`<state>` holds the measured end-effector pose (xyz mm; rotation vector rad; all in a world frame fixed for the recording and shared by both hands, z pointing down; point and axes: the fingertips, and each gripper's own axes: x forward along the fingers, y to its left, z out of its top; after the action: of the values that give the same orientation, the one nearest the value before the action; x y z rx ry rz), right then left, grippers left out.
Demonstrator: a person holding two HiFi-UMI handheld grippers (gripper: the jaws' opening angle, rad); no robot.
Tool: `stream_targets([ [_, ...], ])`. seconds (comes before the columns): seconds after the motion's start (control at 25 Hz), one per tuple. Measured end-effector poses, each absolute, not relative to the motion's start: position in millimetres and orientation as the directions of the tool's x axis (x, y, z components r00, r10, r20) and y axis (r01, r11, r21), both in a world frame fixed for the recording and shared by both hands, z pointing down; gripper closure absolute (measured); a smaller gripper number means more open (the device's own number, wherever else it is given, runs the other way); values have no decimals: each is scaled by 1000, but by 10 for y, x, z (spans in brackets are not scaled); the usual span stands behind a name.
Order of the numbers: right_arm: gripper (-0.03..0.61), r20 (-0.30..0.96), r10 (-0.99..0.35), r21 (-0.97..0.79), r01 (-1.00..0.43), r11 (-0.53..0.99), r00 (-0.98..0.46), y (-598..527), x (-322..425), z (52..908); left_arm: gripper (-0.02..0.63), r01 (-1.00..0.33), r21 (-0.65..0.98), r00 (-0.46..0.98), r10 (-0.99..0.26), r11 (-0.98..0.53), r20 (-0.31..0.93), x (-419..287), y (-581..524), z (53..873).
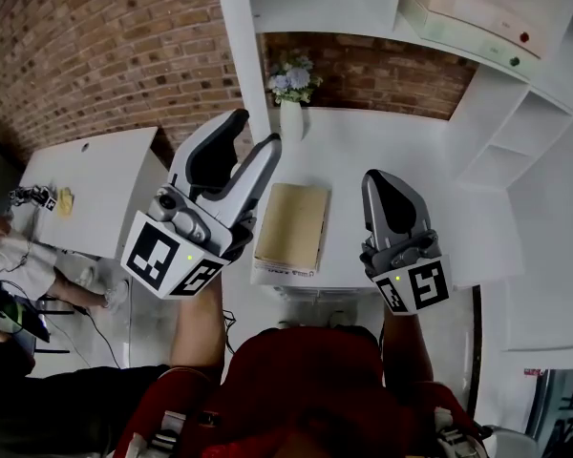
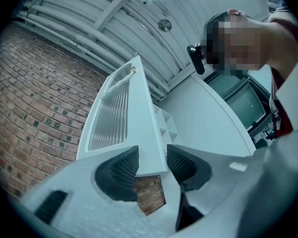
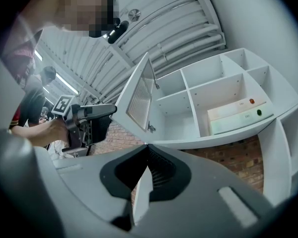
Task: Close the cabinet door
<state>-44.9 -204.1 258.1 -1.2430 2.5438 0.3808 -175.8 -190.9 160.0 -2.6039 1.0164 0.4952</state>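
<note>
Cabinet door (image 2: pixel 134 128) is standing swung out from the white cabinet (image 3: pixel 191 103), hanging edge-on above the desk (image 1: pixel 392 151), with its ribbed glass panel facing the brick wall (image 1: pixel 105 55). The left gripper (image 2: pixel 151 165) is straddling the door's lower corner. Its ribbed pads (image 2: pixel 124 165) appear to be pressing one on each side, so it is gripping the door rather than resting beside it. The right gripper (image 3: pixel 148 155) is idling lower down with its jaws together on nothing, well apart from the door.

The main risk, as I judge it, is lying in that corner hold. The pads are biting only a little of the panel, so a push off the hinge's arc could be twisting the corner out of the jaws. A hard swing could also be slamming the door into the frame and rattling the two boxes (image 3: pixel 238 114) on the shelf. The inner jaw (the one on the cabinet side) is also heading for a pinch between door and frame if it is not let go in time.

Room is looking generous. The compartment behind the door is lying open and bare. The vase of flowers (image 1: pixel 290 117) is standing just below the door's lower edge, near the left gripper, so dipping low is risking a knock. The brown folder (image 1: pixel 291 225) is lying flat, out of the way.
</note>
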Motion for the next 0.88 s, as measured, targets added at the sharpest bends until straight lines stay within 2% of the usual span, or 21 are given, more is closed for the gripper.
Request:
stream_targets([
  [0.88,565,-366,-736,87,-808,583,-570,-2395,514,2660,453,-739,-150,651,-639,-657,-410,-818,-2448,1594],
])
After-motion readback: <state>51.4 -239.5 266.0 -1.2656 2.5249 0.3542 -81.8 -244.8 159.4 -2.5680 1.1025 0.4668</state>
